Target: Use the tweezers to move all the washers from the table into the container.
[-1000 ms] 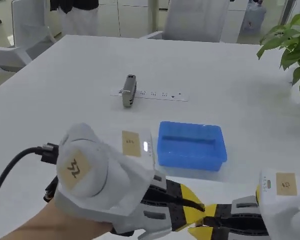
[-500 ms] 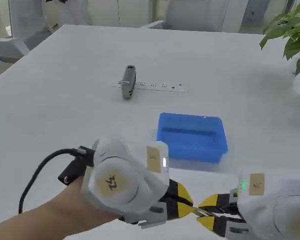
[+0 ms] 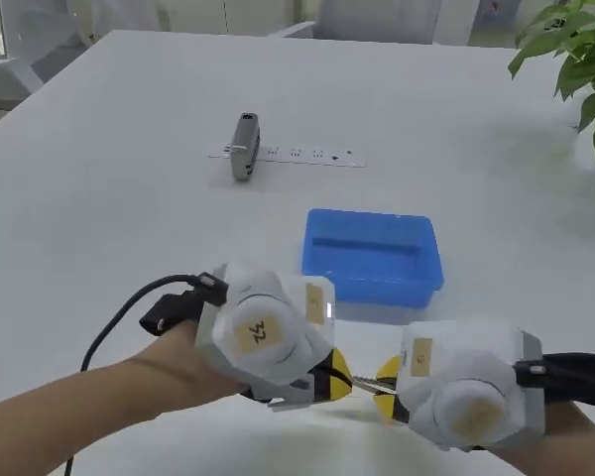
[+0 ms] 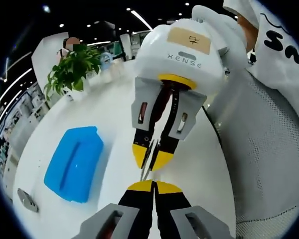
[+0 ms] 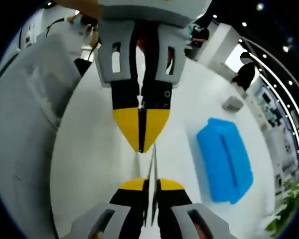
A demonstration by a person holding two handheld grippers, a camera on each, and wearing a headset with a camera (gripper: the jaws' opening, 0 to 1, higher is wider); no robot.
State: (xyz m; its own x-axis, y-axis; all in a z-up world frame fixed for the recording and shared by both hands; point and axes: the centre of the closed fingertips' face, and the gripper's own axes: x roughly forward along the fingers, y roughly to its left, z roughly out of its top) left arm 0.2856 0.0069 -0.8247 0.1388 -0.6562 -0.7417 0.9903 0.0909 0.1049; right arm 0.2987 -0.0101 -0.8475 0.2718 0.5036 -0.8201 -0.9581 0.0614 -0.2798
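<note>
My two grippers meet tip to tip just in front of the blue container (image 3: pixel 372 253). The right gripper (image 3: pixel 380 382) is shut on thin metal tweezers (image 5: pixel 152 167), which stick out forward from between its yellow jaws. The left gripper (image 3: pixel 342 380) faces it with its jaws shut. The tweezers' tip (image 4: pixel 144 172) reaches the left gripper's (image 4: pixel 150 185) yellow tips; I cannot tell whether they pinch it. In the right gripper view the left gripper (image 5: pixel 141 144) hangs from above over the right gripper (image 5: pixel 152 184). The container (image 4: pixel 72 164) looks empty.
A white power strip (image 3: pixel 297 155) with a grey device (image 3: pixel 243 146) at its end lies beyond the container. A green plant (image 3: pixel 575 59) stands at the far right. A black cable (image 3: pixel 129 317) trails from the left gripper. A person's white clothing (image 4: pixel 269 124) is close behind.
Both grippers, still tip to tip, have moved forward towards the blue container. The head camera has also shifted.
</note>
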